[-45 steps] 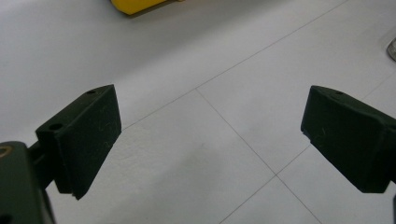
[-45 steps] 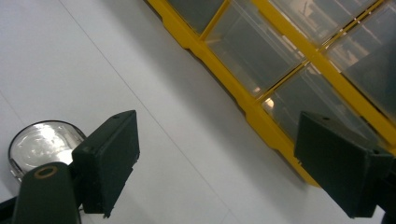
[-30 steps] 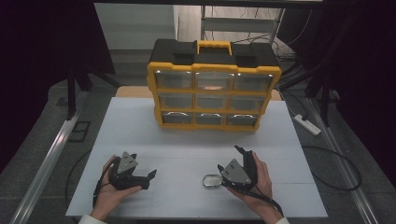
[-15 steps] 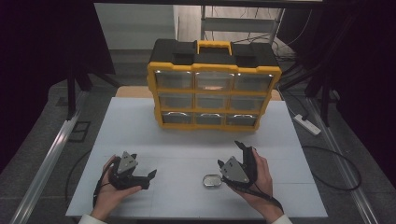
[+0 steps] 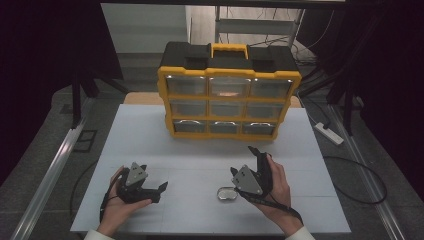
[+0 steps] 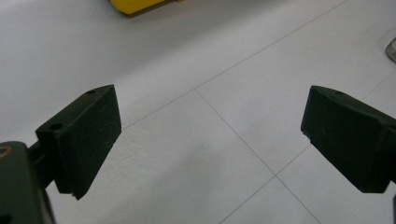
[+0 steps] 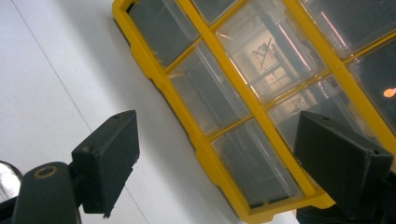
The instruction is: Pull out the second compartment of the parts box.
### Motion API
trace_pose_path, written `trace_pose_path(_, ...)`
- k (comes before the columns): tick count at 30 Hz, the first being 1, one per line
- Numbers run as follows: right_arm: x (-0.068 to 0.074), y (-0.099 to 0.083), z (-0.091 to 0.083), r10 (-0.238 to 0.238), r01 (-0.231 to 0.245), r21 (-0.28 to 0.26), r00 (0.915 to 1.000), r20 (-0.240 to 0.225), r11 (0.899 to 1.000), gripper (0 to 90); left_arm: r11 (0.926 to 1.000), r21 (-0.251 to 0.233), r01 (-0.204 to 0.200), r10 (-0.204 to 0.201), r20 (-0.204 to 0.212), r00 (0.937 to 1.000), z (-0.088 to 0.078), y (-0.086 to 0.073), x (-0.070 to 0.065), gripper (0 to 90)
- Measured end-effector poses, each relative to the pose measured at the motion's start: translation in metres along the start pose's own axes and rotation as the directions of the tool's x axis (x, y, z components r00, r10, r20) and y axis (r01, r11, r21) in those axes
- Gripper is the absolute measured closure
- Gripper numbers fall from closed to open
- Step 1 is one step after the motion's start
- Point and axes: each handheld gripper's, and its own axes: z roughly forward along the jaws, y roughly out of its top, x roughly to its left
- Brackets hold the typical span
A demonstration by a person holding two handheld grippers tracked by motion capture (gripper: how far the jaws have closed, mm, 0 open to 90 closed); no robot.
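Both grippers sitting wide open, gripping nothing: left gripper point(image 5: 161, 187), right gripper point(image 5: 242, 161). Tin point(image 5: 226, 193) lying just beside the right gripper, outside its jaws.

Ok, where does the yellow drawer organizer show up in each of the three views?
High view: the yellow drawer organizer stands upright at the far middle of the white table.
Left gripper view: just a yellow corner at the top edge.
Right gripper view: its clear drawer fronts, tilted, spread across the upper right.
Shared landmark: the thin seam lines across the white table.
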Motion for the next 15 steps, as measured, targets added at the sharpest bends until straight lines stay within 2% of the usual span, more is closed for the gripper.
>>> trace_pose_path(6, -0.0012, 0.0043, 0.0017, -0.02, 0.02, -0.003, 0.9998, 0.006, 1.0, 14.0, 1.0, -0.001, -0.001, 0.001, -0.001, 1.0, -0.0003, 0.0001, 0.0001, 5.7)
trace_pose_path(15, -0.0076, 0.0092, 0.0045, -0.023, 0.023, -0.011, 0.9994, 0.027, 1.0, 14.0, 1.0, -0.001, -0.003, 0.003, -0.001, 1.0, -0.0003, -0.0001, 0.0004, 5.7)
